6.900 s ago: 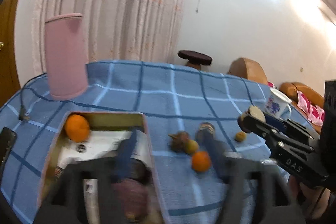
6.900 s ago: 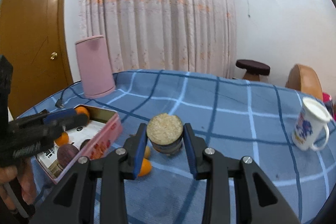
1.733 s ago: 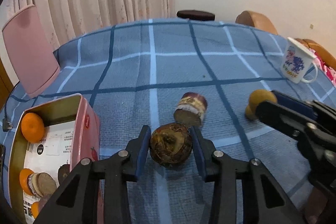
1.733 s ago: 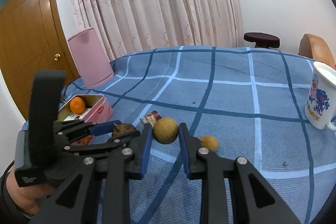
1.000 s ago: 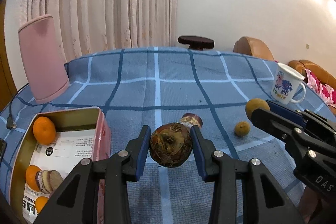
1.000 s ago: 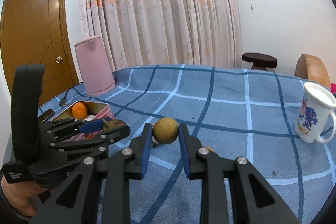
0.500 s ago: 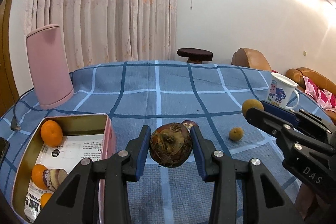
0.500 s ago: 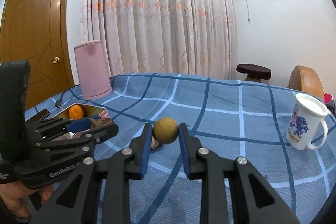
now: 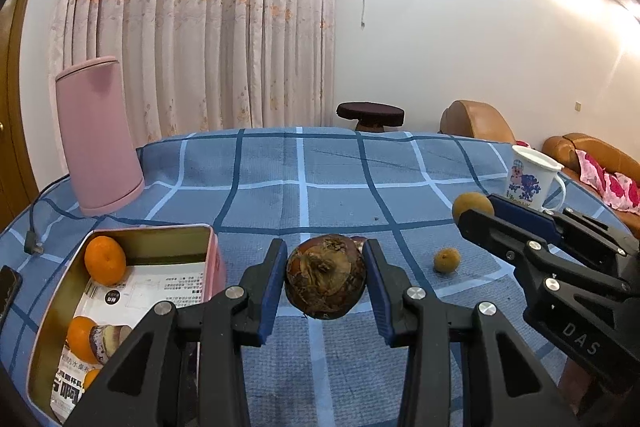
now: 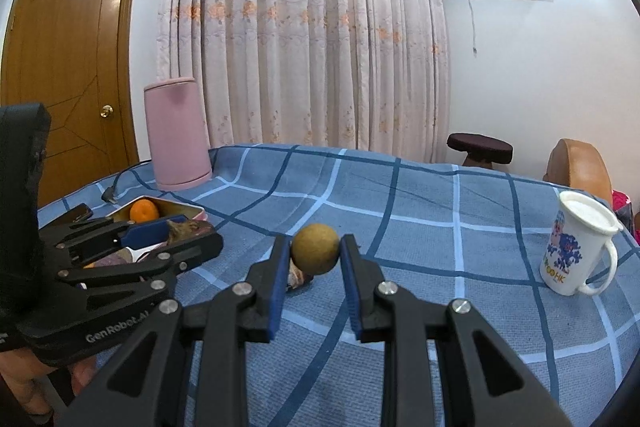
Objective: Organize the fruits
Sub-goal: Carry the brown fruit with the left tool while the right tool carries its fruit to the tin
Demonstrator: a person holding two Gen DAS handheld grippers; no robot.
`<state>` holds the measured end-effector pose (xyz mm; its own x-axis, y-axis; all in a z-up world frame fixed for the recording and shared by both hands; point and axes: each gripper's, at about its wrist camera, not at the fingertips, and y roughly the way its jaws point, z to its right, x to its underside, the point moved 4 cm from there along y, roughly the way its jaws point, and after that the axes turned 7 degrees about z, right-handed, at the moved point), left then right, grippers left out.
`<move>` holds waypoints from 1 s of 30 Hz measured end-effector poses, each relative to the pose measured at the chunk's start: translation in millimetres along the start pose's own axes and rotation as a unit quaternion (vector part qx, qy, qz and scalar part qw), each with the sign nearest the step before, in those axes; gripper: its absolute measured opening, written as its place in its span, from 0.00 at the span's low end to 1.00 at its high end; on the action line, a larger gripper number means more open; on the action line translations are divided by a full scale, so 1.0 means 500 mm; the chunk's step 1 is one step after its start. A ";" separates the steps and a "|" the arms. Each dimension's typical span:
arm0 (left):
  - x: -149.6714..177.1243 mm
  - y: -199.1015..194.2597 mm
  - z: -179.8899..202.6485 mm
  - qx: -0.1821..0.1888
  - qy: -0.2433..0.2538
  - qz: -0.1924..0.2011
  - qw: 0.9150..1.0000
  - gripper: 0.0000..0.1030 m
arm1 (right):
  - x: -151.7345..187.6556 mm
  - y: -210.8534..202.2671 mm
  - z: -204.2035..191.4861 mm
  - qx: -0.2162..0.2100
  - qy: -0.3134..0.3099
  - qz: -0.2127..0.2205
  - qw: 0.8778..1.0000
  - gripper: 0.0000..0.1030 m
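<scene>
My left gripper (image 9: 325, 277) is shut on a dark brown round fruit (image 9: 325, 275) and holds it above the blue checked cloth, just right of the pink tin box (image 9: 60, 307). The box holds oranges (image 9: 105, 265) and a cut purple piece (image 9: 103, 339). My right gripper (image 10: 315, 254) is shut on a small tan round fruit (image 10: 315, 254), also raised; it shows at the right of the left wrist view (image 9: 472, 207). A small yellow-brown fruit (image 9: 447, 260) lies on the cloth. Another piece (image 10: 298, 277) lies on the cloth, mostly hidden behind the held fruits.
A tall pink container (image 9: 98, 139) stands at the back left with a black cable (image 9: 34, 227) beside it. A white printed mug (image 10: 576, 247) stands at the right. A phone (image 9: 8, 291) lies left of the box. A stool and brown sofa stand beyond the table.
Both grippers have risen and tilted up with their fruits still held; the table looks lower and farther in both views. The fruits on the cloth have not moved.
</scene>
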<state>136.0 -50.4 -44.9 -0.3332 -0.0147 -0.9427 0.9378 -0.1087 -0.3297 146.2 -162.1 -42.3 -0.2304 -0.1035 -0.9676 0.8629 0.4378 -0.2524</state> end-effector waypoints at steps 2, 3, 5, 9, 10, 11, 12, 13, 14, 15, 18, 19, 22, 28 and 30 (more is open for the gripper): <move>-0.002 -0.004 -0.006 0.002 -0.004 -0.001 1.000 0.40 | 0.000 0.003 -0.004 -0.003 0.002 -0.005 1.000 0.28; -0.004 -0.007 -0.008 0.002 -0.005 0.000 1.000 0.40 | -0.002 0.004 -0.007 -0.004 0.002 -0.006 1.000 0.28; -0.011 -0.015 -0.017 0.000 -0.006 0.000 1.000 0.40 | -0.009 0.006 -0.012 -0.009 0.004 -0.006 1.000 0.28; -0.021 -0.031 -0.044 -0.008 -0.011 0.000 1.000 0.40 | -0.031 0.014 -0.036 -0.022 0.006 -0.002 1.000 0.28; -0.024 -0.036 -0.056 -0.012 -0.014 0.000 1.000 0.40 | -0.039 0.018 -0.045 -0.028 0.006 -0.001 1.000 0.28; -0.027 -0.039 -0.065 -0.017 -0.015 0.000 1.000 0.40 | -0.043 0.021 -0.052 -0.032 0.006 0.000 0.999 0.28; -0.028 -0.042 -0.074 -0.019 -0.017 0.000 1.000 0.40 | -0.051 0.026 -0.062 -0.037 0.004 0.001 0.999 0.28; -0.031 -0.046 -0.088 -0.024 -0.021 -0.001 1.000 0.40 | -0.057 0.032 -0.072 -0.043 0.003 0.001 0.999 0.28; -0.032 -0.048 -0.097 -0.029 -0.021 -0.002 0.999 0.40 | -0.063 0.038 -0.084 -0.049 0.002 0.001 0.999 0.28; -0.032 -0.049 -0.108 -0.034 -0.022 -0.004 0.999 0.40 | -0.069 0.045 -0.099 -0.057 0.000 0.002 0.998 0.28; -0.033 -0.054 -0.147 -0.050 -0.030 -0.010 0.998 0.40 | -0.085 0.066 -0.144 -0.077 -0.008 0.002 0.997 0.28; -0.033 -0.055 -0.165 -0.057 -0.034 -0.012 0.998 0.40 | -0.088 0.073 -0.158 -0.082 -0.012 0.002 0.997 0.28; -0.029 -0.057 -0.198 -0.071 -0.043 -0.017 0.996 0.40 | -0.094 0.097 -0.201 -0.101 -0.020 -0.003 0.995 0.28; -0.010 -0.055 -0.262 -0.099 -0.057 -0.036 0.993 0.40 | -0.084 0.141 -0.248 -0.131 -0.008 -0.028 0.991 0.28; -0.003 -0.054 -0.277 -0.105 -0.059 -0.042 0.992 0.40 | -0.077 0.153 -0.261 -0.140 -0.007 -0.038 0.989 0.28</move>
<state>124.7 90.1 -41.6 -0.4094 -0.1314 -0.9029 0.9015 0.0941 -0.4224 162.4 -8.3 -22.9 -0.2818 -0.1570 -0.9466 0.6850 0.6579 -0.3130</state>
